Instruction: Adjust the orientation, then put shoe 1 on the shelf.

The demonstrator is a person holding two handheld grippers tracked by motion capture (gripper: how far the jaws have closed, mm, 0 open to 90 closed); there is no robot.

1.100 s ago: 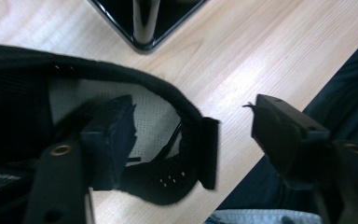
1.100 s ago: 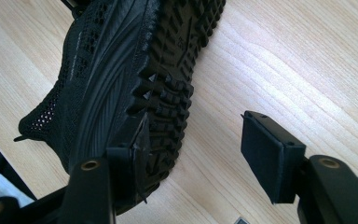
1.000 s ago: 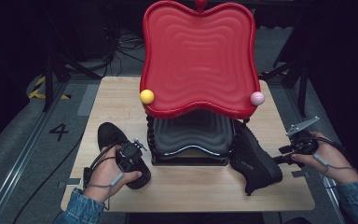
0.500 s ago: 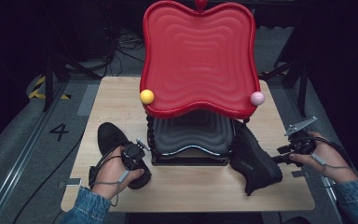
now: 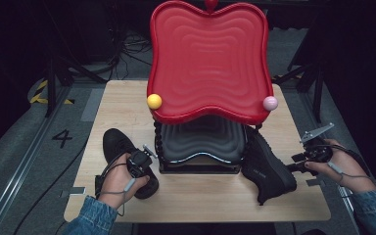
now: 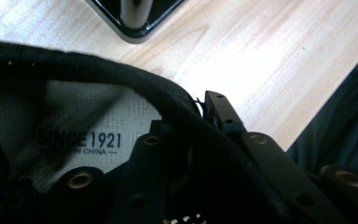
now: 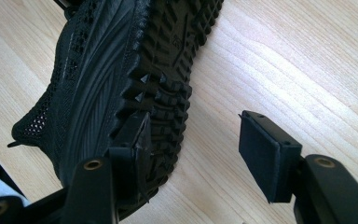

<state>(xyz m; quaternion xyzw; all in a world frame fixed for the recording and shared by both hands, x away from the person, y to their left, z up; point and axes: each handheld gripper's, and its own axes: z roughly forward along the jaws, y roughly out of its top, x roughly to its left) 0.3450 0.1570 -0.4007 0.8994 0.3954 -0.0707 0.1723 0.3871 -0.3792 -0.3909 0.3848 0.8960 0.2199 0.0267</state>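
Two black shoes lie on the wooden table [image 5: 122, 105]. The left shoe [image 5: 113, 143] sits left of the rack, its grey insole [image 6: 84, 121] printed "SINCE 1921". My left gripper [image 5: 144, 155] [image 6: 184, 112] has just been closing; its jaws now pinch the shoe's collar rim [image 6: 135, 84], one inside, one outside. The right shoe [image 5: 267, 166] [image 7: 121, 60] lies on its side with the treaded sole turned toward my right gripper [image 5: 296, 163] [image 7: 196, 121]. That gripper is open, one jaw against the sole and the other over bare wood.
A rack stands mid-table: a red wavy tray [image 5: 208, 58] above a black tier [image 5: 200, 142], with a yellow ball [image 5: 154, 101] and a pink ball [image 5: 270, 103] at its front corners. Dark floor, cables and stands surround the table.
The left gripper's jaws have closed on the left shoe's collar, and that hand shifted slightly. The right hand and both shoes have stayed put.
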